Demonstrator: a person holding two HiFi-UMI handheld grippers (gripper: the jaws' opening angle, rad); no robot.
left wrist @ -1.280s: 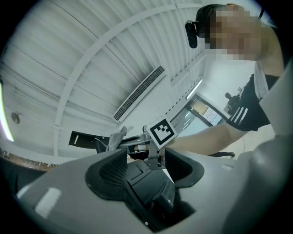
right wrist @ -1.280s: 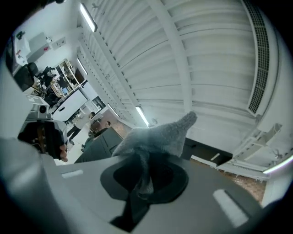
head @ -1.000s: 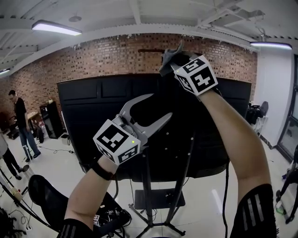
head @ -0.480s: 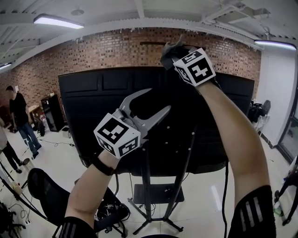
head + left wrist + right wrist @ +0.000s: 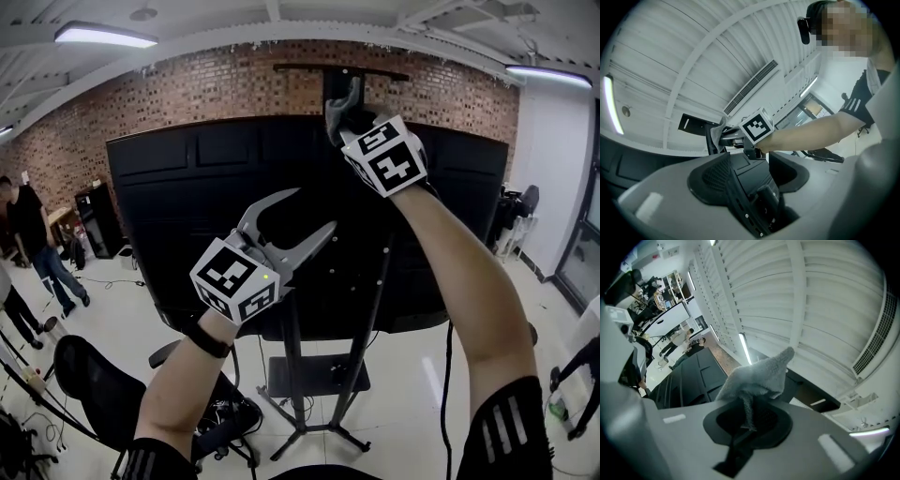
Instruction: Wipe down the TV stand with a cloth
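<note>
Right gripper (image 5: 349, 112), jaws clamped on the grey cloth (image 5: 757, 373), has reached the top of the TV stand (image 5: 330, 77) — wiping looks about to start; left gripper (image 5: 315, 210) hangs wide open, empty

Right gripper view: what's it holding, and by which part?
The right gripper is shut on a crumpled grey terry cloth, pinching a narrow bunched fold at its underside; the rest puffs out beyond the jaws. The left gripper is open and empty.
</note>
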